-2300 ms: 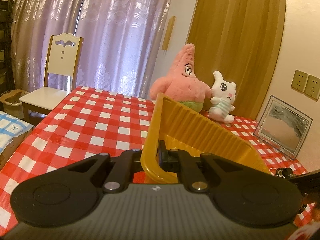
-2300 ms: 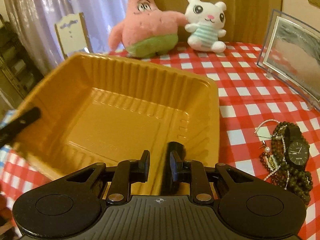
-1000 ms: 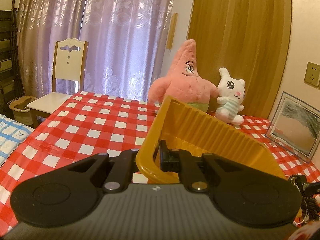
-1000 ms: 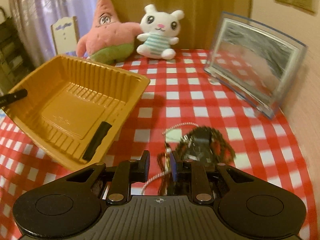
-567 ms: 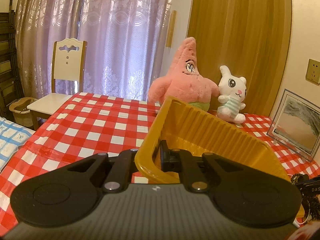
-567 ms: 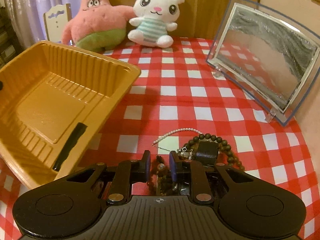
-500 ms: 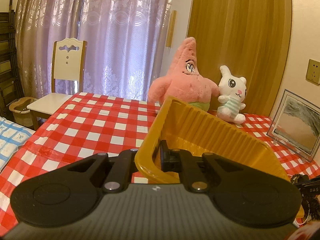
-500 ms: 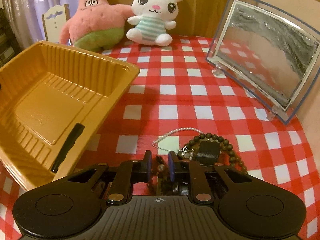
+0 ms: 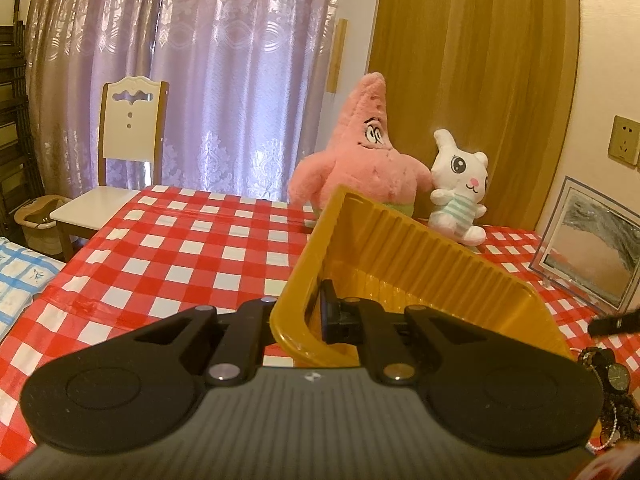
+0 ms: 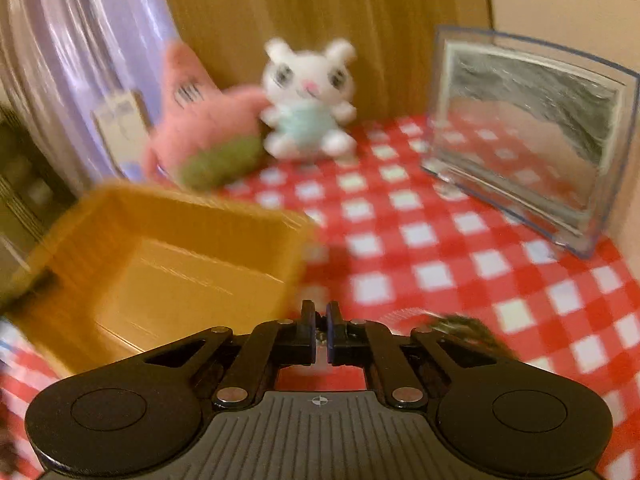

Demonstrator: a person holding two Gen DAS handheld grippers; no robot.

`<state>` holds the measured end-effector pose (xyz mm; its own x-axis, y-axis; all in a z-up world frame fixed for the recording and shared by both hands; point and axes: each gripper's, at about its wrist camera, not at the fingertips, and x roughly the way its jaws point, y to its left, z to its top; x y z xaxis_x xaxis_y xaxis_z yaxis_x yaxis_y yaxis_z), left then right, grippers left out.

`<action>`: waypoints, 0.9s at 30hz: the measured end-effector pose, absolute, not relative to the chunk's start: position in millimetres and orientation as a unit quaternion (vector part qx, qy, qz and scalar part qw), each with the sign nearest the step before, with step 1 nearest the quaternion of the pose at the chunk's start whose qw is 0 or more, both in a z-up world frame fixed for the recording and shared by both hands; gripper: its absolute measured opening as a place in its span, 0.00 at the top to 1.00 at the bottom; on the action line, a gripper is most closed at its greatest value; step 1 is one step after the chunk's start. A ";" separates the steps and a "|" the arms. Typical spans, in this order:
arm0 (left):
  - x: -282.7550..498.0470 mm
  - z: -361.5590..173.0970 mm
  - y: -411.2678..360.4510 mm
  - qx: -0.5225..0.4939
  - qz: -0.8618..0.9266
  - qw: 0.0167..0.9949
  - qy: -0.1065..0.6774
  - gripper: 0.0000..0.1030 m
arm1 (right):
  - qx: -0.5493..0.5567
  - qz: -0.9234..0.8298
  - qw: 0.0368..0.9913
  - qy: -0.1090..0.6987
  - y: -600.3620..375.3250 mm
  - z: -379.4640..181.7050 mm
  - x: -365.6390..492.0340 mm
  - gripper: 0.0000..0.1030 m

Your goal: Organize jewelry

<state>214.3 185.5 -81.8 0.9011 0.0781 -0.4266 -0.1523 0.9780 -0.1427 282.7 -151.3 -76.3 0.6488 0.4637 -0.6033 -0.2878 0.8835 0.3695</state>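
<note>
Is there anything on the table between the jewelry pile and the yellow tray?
Nothing visible: only bare checkered tablecloth separates the jewelry pile from the yellow tray, though that view is blurred.

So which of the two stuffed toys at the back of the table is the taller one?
The pink star-shaped plush. Its pointed top rises well above the ears of the white bunny plush sitting right beside it, against the wooden door.

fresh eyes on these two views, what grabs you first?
The yellow tray, tilted up off the red checked tablecloth with the left gripper clamped on its near rim. Behind it, a pink star plush and a white bunny plush sit against the wooden door. At the right edge, a tangle of beads and a watch lies on the cloth.
</note>
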 end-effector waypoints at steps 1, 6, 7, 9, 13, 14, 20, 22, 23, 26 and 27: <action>214.5 -81.2 184.6 -0.086 0.059 0.971 0.214 0.93 | 0.130 0.223 0.896 0.362 -146.1 -72.3 282.0 0.95; 213.6 -80.3 180.9 -0.083 0.058 0.970 0.220 0.93 | 0.140 0.265 0.877 0.375 -114.4 -73.5 279.6 0.95; 213.2 -80.3 180.0 -0.082 0.058 0.970 0.221 0.93 | 0.139 0.271 0.873 0.381 -107.5 -76.1 279.7 0.95; 213.3 -80.8 179.4 -0.080 0.058 0.970 0.223 0.93 | 0.147 0.271 0.867 0.391 -99.2 -81.7 280.4 0.95; 215.5 -81.4 178.8 -0.078 0.058 0.969 0.227 0.93 | 0.147 0.273 0.863 0.399 -91.9 -83.3 281.5 0.89; 215.5 -81.4 178.7 -0.077 0.058 0.969 0.226 0.93 | 0.146 0.273 0.864 0.397 -93.4 -82.1 281.5 0.83; 219.0 -81.7 176.3 -0.072 0.057 0.968 0.232 0.93 | 0.117 0.241 0.890 0.370 -113.5 -65.7 264.5 0.78; 220.3 -81.5 174.9 -0.071 0.057 0.968 0.235 0.93 | 0.113 0.220 0.896 0.368 -128.2 -63.8 258.2 0.78; 220.8 -81.1 174.2 -0.069 0.056 0.968 0.235 0.93 | 0.115 0.210 0.898 0.369 -136.2 -63.2 255.4 0.78; 221.3 -80.1 173.1 -0.066 0.054 0.968 0.235 0.93 | 0.124 0.173 0.903 0.372 -164.9 -63.9 247.4 0.78; 221.7 -79.8 172.8 -0.065 0.054 0.968 0.236 0.93 | 0.124 0.161 0.905 0.374 -174.9 -64.0 245.2 0.78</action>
<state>221.7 172.8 -79.8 0.8833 0.0732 -0.4631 -0.1344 0.9858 -0.1006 245.2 -174.9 -64.0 0.6686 0.3838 -0.6369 -0.1983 0.9175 0.3447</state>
